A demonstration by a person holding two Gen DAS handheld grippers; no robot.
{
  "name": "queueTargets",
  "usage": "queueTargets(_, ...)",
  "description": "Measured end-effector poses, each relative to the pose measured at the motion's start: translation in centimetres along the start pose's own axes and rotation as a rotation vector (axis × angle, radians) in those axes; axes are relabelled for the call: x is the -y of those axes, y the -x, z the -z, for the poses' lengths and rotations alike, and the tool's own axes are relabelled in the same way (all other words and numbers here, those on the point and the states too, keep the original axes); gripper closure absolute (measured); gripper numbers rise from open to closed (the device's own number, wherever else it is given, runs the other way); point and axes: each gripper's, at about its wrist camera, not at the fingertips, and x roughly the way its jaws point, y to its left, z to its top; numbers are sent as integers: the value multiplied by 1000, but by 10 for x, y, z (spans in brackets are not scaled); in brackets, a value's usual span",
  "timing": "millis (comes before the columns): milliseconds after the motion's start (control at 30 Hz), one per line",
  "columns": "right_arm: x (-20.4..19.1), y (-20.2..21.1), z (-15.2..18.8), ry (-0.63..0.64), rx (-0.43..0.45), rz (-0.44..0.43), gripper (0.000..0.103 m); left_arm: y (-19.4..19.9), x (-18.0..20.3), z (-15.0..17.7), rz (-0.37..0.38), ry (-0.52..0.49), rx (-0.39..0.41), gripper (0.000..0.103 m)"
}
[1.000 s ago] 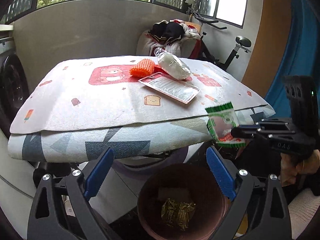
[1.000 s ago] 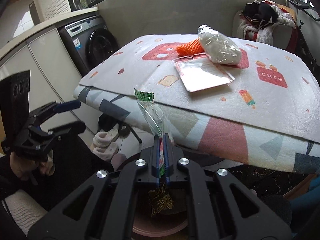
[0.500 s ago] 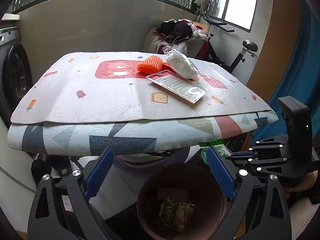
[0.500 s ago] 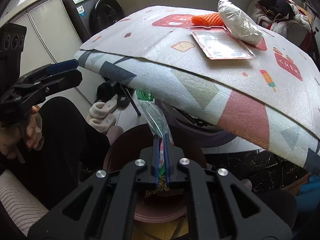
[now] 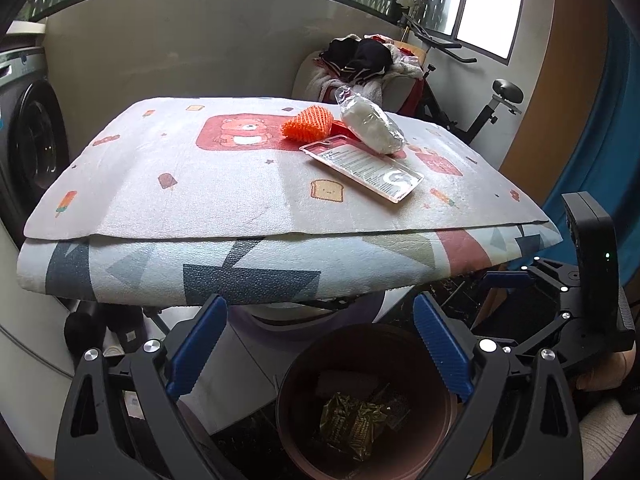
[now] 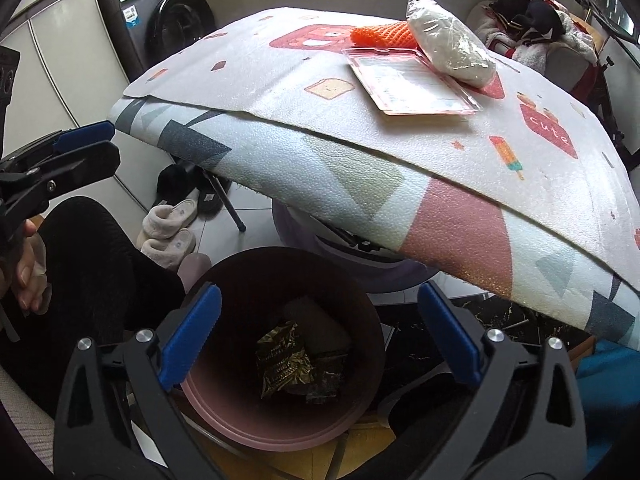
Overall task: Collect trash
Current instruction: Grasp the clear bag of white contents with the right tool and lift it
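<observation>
A dark pink bin [image 5: 288, 392] [image 6: 224, 412] stands on the floor below the table's front edge, with crumpled gold wrappers [image 6: 286, 362] [image 5: 352, 420] inside. The green wrapper is not visible. On the table lie a flat pink blister pack [image 5: 362, 169] [image 6: 412, 82], an orange spiky ball [image 5: 308, 123] [image 6: 382, 35] and a clear bag of white stuff [image 5: 372, 126] [image 6: 450, 42]. My left gripper [image 5: 320, 344] is open and empty above the bin. My right gripper [image 6: 320, 332] is open and empty over the bin; it also shows in the left wrist view [image 5: 520, 300].
The table is covered by a printed foam mat [image 5: 240, 184] that overhangs the bin. A washing machine [image 6: 168, 20] stands at the left. Slippers [image 6: 168, 232] lie on the floor. A chair piled with clothes [image 5: 360, 64] and an exercise bike [image 5: 492, 108] stand behind the table.
My right gripper lowered the green wrapper over the bin and opened; the wrapper is gone from its jaws. My left gripper stayed open above the bin.
</observation>
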Motion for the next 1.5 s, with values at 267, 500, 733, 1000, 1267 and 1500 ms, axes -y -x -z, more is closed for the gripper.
queueTargets(267, 12, 0, -2, -60, 6, 10, 6, -4, 1, 1, -1, -5, -14, 11)
queueTargets(500, 28, 7, -6, -124, 42, 2, 6, -8, -2, 0, -5, 14, -22, 11)
queueTargets(733, 71, 17, -26, -259, 92, -13, 6, -11, -13, -9, -5, 68, -26, 11)
queueTargets(1000, 114, 24, -93, -198, 202, 58, 6, -17, -32, -35, -1, 132, -9, 11)
queueTargets(1267, 131, -12, -178, -62, 242, 65, 6, -32, -51, -75, -19, 147, 29, 11)
queueTargets(1500, 135, -67, -230, -40, 186, 95, 6, -58, -59, -103, -17, 118, 17, 11)
